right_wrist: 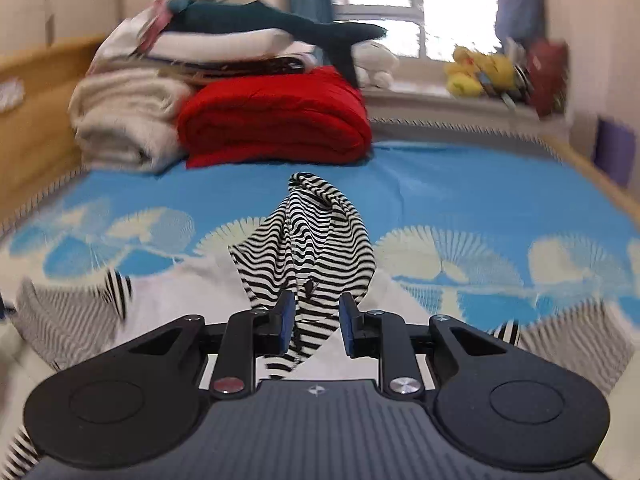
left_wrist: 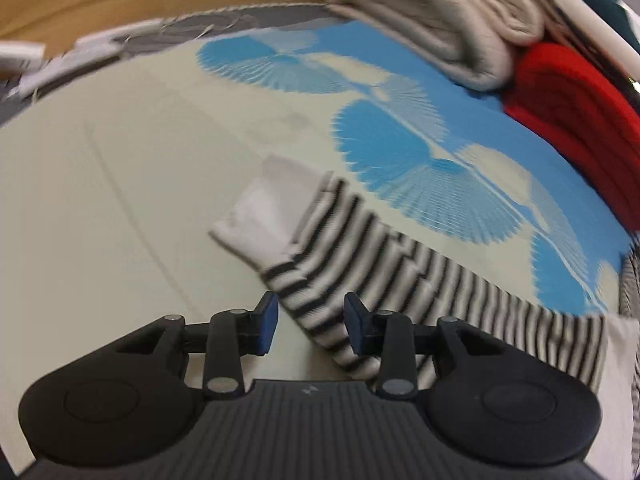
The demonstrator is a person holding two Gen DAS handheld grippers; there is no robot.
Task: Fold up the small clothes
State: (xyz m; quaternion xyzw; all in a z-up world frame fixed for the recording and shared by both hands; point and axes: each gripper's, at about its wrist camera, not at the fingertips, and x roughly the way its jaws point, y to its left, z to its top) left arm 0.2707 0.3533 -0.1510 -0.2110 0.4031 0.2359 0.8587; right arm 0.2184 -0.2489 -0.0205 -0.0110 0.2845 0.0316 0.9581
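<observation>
Striped garment (left_wrist: pixel 360 248) lies on the bed (left_wrist: pixel 120 200). Left gripper (left_wrist: pixel 311 326) jaws spread over its sleeve edge, not pinching. Right gripper (right_wrist: pixel 317 326) jaws part-spread around a raised striped fold (right_wrist: pixel 312 240), pads clear of the cloth.

Black-and-white striped garment (right_wrist: pixel 316 248) with white cuff (left_wrist: pixel 260 208), crumpled and partly bunched upward on the bedspread (right_wrist: pixel 460 184).

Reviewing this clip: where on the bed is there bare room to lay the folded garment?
Free: the cream stretch of bedspread left of the striped garment, and the blue area right of the red blanket. Crowded: the headboard corner, where the beige blanket and red blanket are stacked, and around both grippers, where striped cloth lies.
</observation>
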